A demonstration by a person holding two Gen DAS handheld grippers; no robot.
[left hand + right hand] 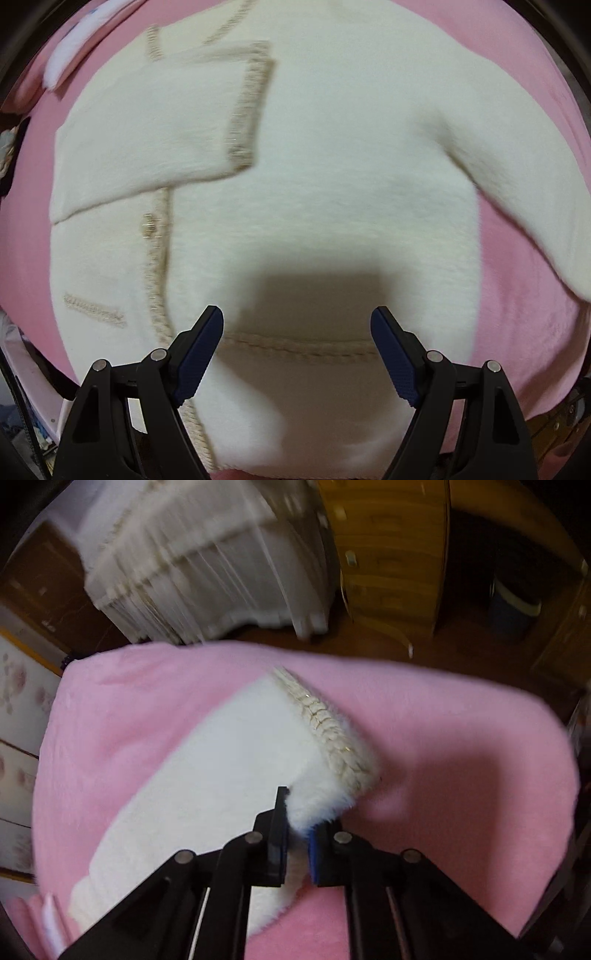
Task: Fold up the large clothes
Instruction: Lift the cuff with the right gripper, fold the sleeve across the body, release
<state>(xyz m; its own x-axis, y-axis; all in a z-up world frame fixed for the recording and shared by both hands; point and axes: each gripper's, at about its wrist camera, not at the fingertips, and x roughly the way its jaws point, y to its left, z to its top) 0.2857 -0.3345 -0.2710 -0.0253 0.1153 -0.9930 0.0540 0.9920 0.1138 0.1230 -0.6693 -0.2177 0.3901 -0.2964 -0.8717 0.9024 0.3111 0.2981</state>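
**One gripper wide over the hem, the other pinched on a sleeve**

The left gripper (297,321) hung with its fingers spread wide apart, nothing between them, poised over the near hem of the cream cardigan (314,177). Whether its tips touched the knit I could not tell; a dark shadow lay on the fabric just beyond them. The right gripper (301,818) was a different matter: its fingers were drawn nearly together and had the fluffy edge of the sleeve (221,775) nipped between the blue pads (314,845), just short of the braided cuff (328,723).

The cardigan lay spread on the pink blanket (535,110), its body filling most of the middle. From the left wrist camera I could see the whole layout: one sleeve folded across the chest on the left, its beige-trimmed cuff (251,110) ending near the centre, the other sleeve trailing off to the right, a beige braid (159,258) running down the front, and a white and pink item (74,51) at the far left corner.

The right wrist camera showed none of that, only the held sleeve slanting across the blanket. It did take in the room beyond the far edge: pale draped fabric (207,561), a wooden dresser (391,565), a dark floor and a blue bin (513,609) at the far right. Both views were somewhat blurred.
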